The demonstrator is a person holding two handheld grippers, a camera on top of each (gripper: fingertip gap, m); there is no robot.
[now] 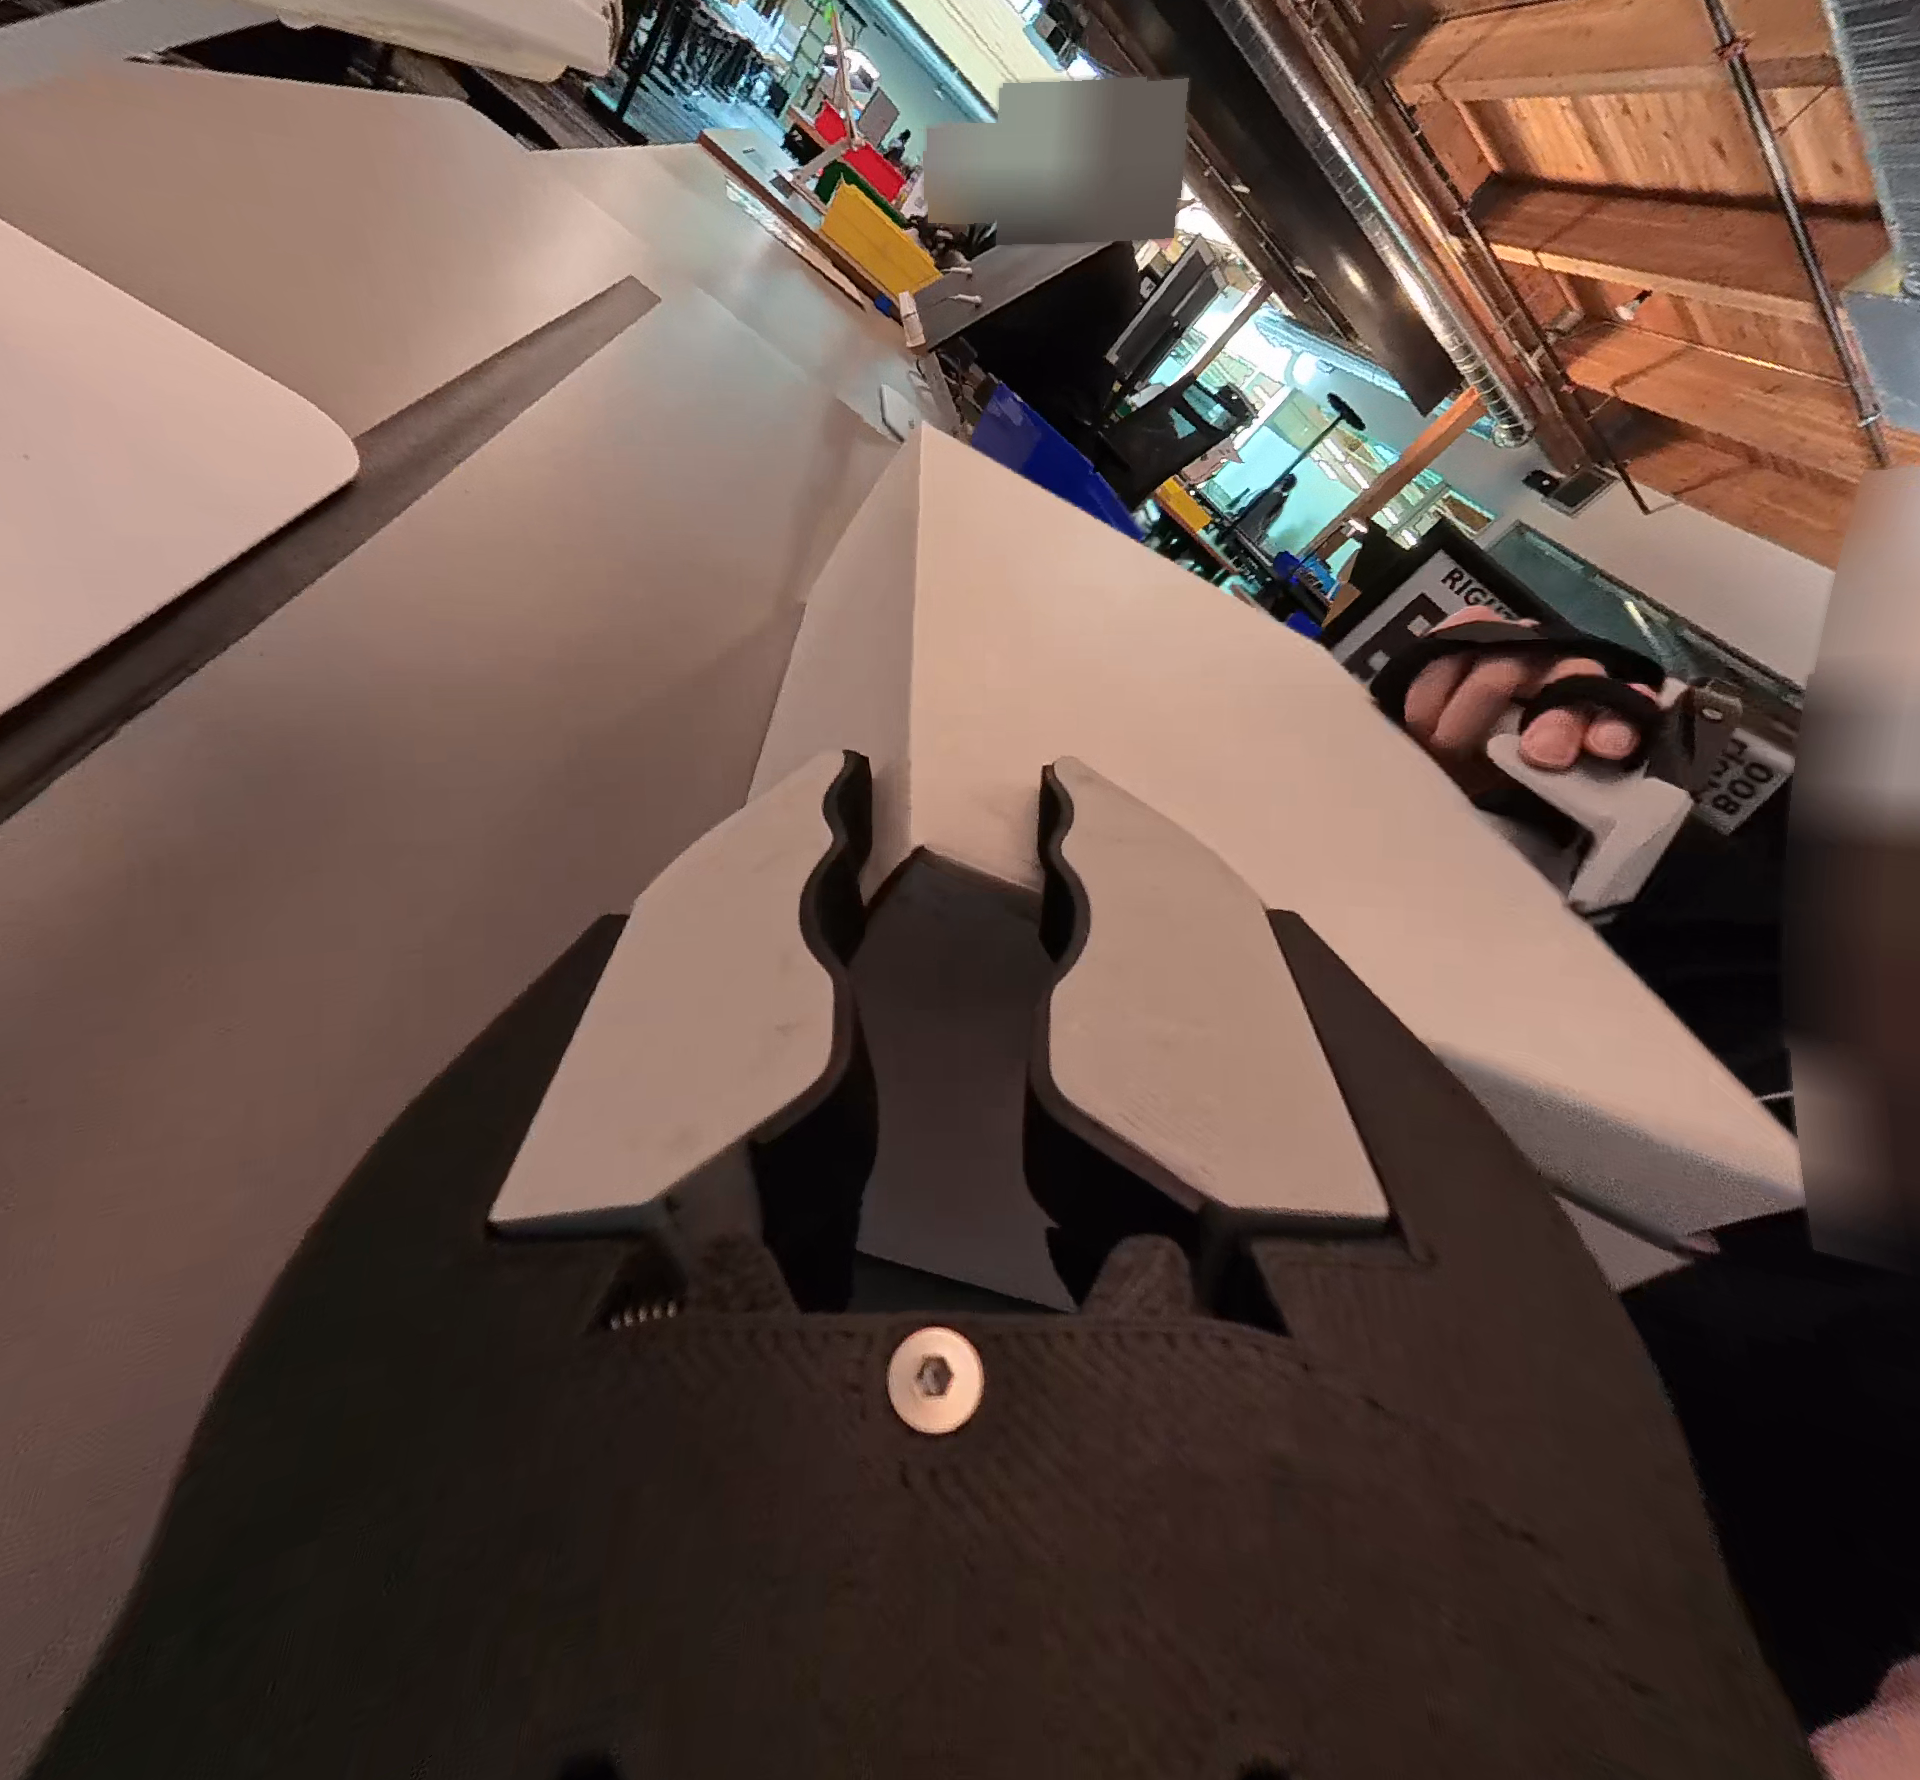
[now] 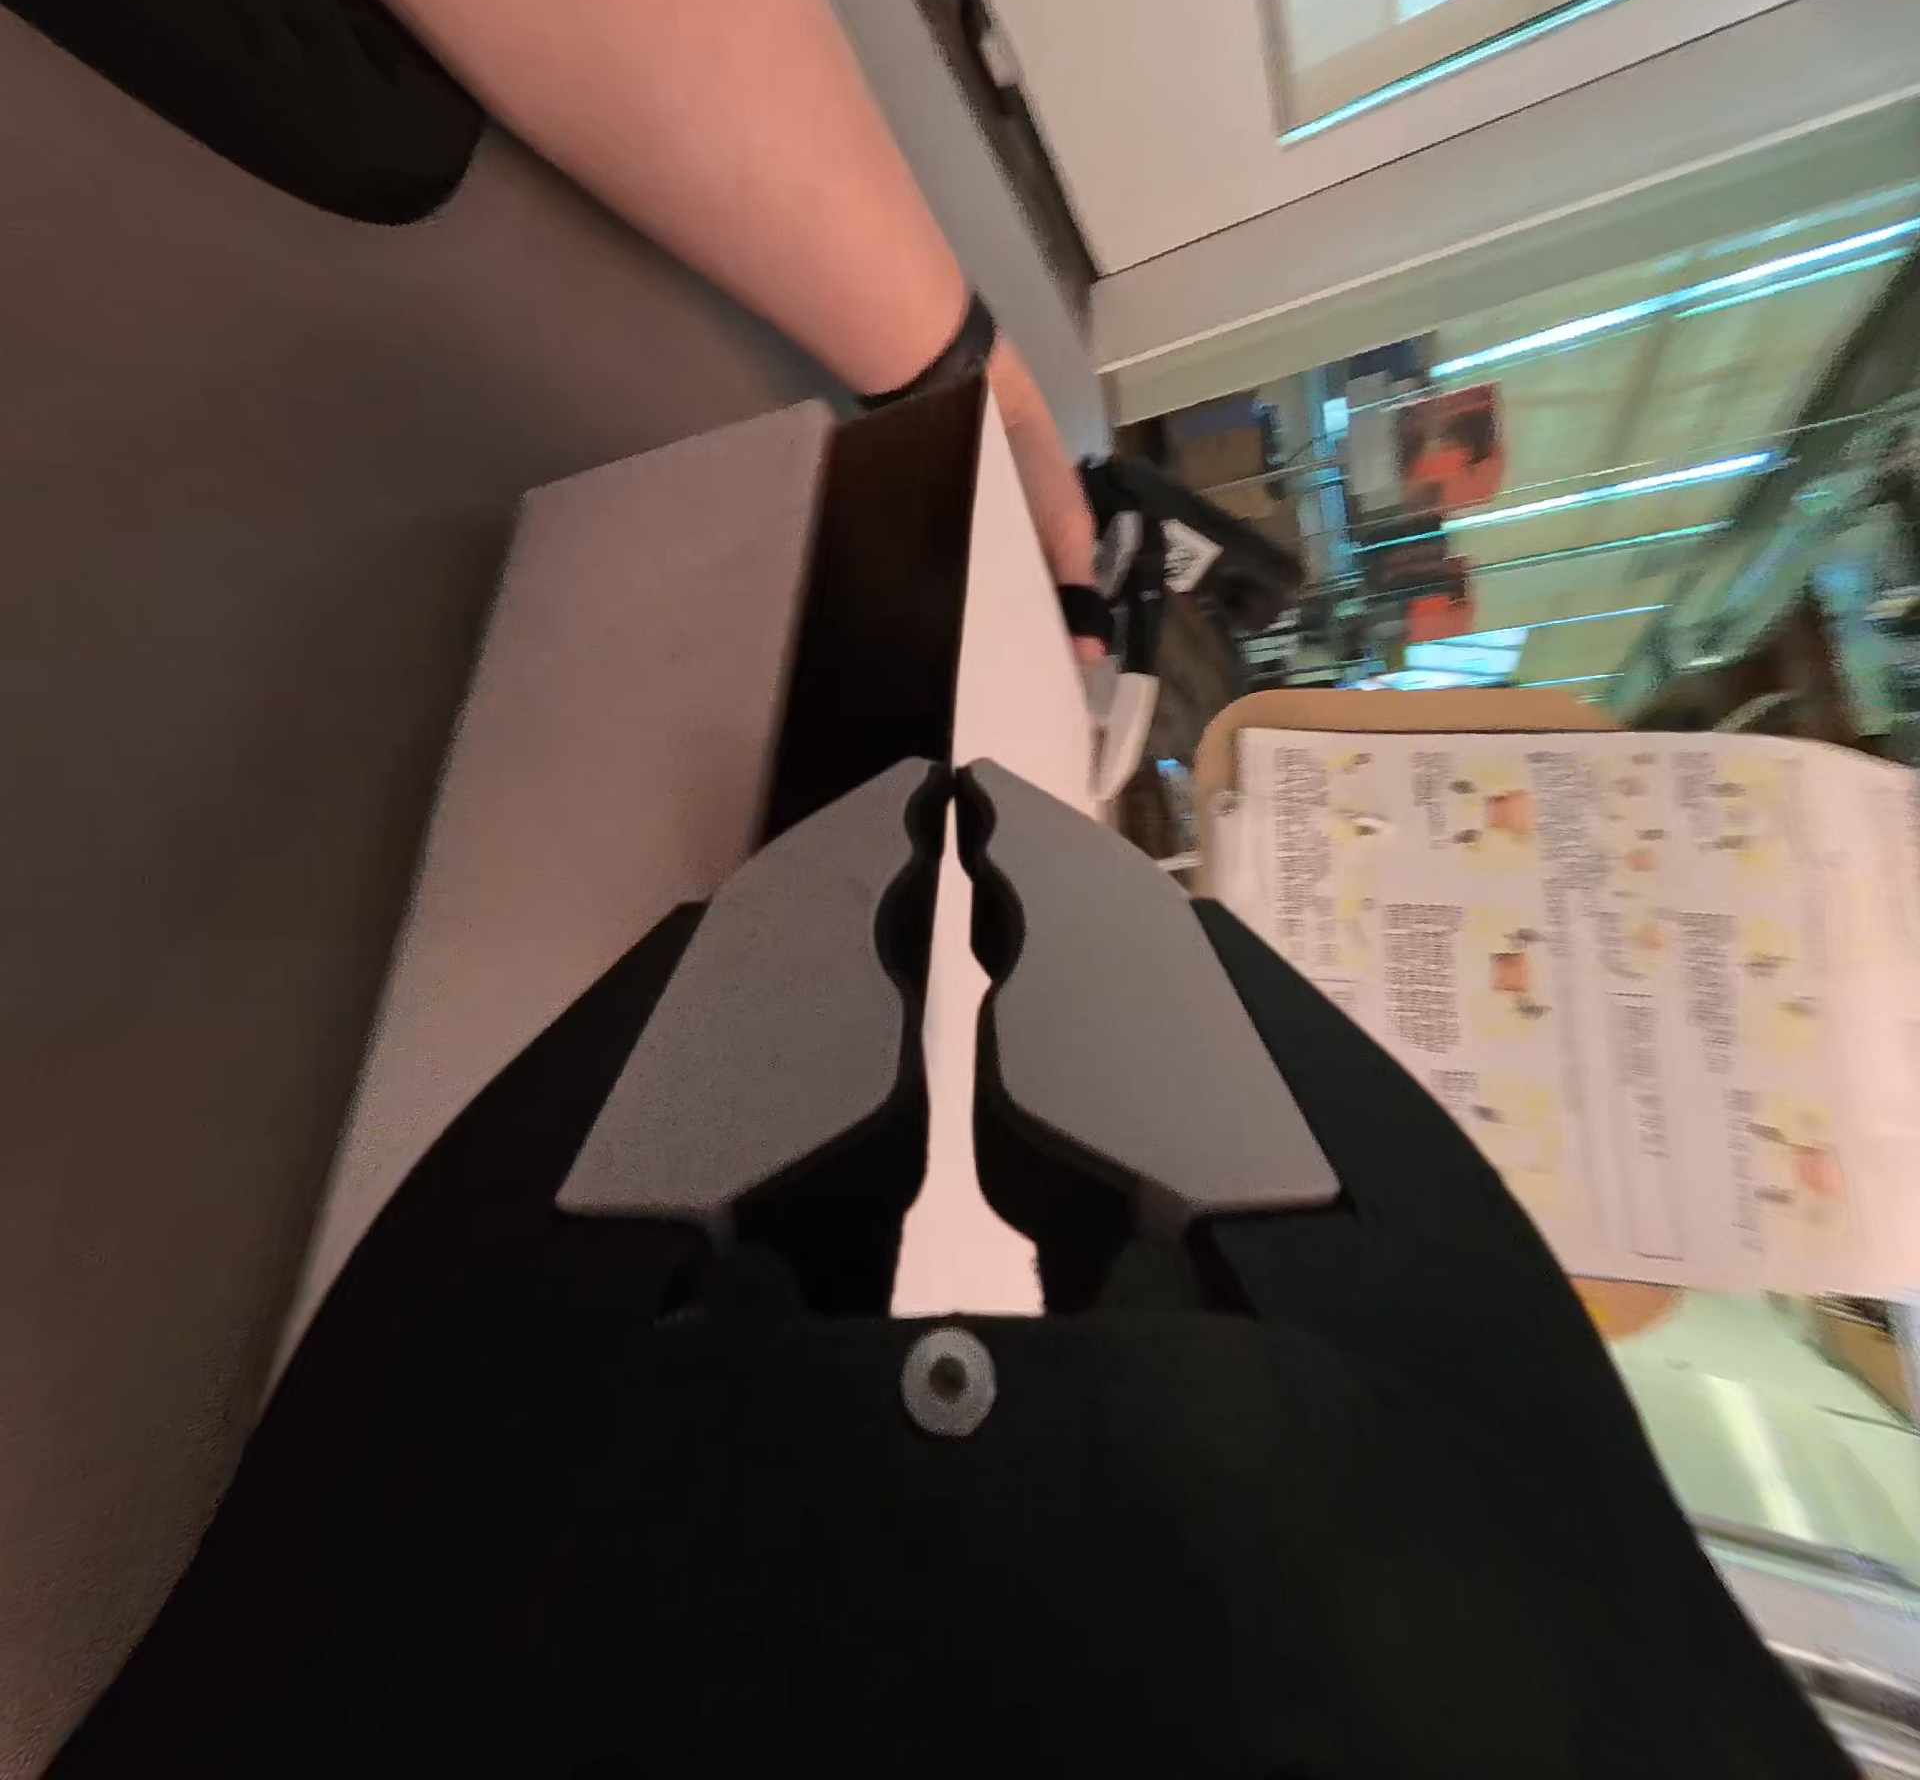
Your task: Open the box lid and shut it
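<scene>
While the left gripper (image 1: 951,785) straddles the white box lid (image 1: 1091,691) corner unclamped, the right gripper (image 2: 954,774) pinches its edge, which might slip and slam.

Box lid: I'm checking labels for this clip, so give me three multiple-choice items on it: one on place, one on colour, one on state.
1. Where do the right gripper's fingers close?
A. On a printed sheet
B. On the thin edge of the box lid
C. On a yellow bin

2. What colour is the box lid in the left wrist view?
A. White
B. Red
C. Blue

3. How does the box lid stand?
A. Flat and shut on the box
B. Taken off and lying on the table
C. Raised off the box

Answers: B, as the lid's pale edge runs between the nearly touching fingertips; A, as its broad face shows plain white; C, as a dark gap opens between lid and box in the right wrist view.
</scene>
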